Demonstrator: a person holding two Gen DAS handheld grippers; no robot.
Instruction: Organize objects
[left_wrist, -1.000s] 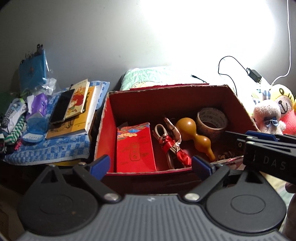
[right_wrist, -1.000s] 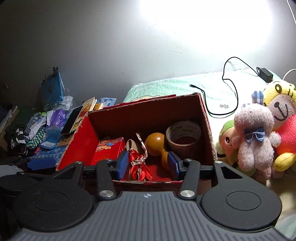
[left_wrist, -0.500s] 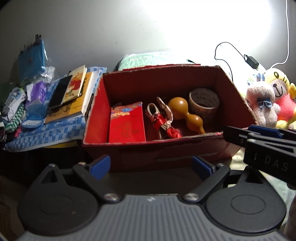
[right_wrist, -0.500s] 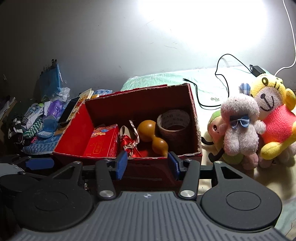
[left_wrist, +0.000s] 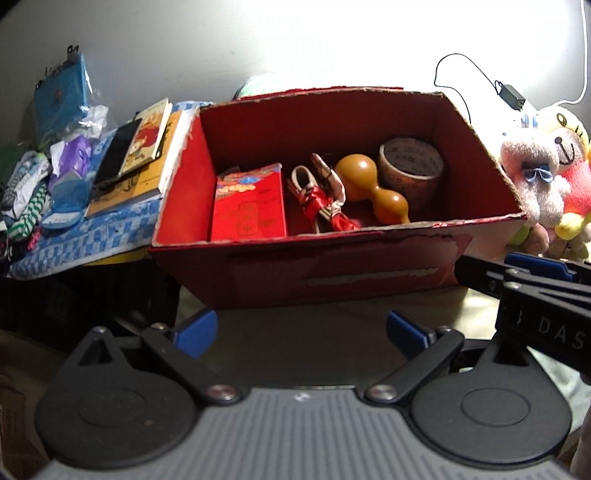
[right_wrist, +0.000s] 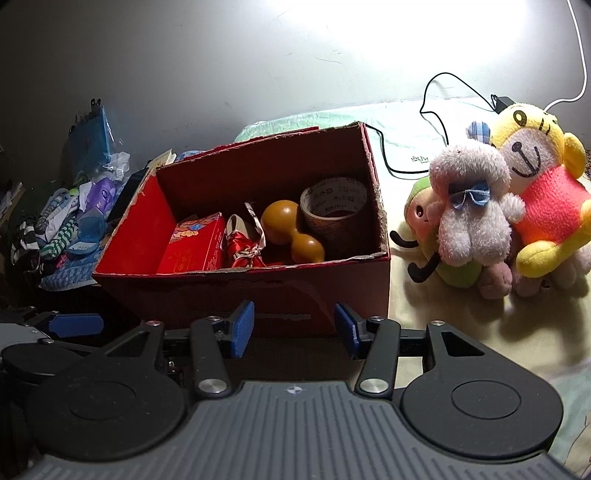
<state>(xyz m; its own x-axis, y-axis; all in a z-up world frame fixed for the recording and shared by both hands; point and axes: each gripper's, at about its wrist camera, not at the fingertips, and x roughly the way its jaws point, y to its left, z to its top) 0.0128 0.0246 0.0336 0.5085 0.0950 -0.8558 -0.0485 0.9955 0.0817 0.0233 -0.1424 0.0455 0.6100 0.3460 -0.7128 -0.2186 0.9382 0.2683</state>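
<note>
Dim room, grey wall, bed surface. Red cardboard box sits ahead, holding red packet, gourd, tape roll. Plush toys right of box. My left gripper and right gripper: fingers spread, empty, near box front.

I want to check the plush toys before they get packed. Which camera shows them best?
The right wrist view: the plush toys sit whole and unobstructed beside the red box. The left wrist view squeezes them against its right edge, partly cropped.
</note>
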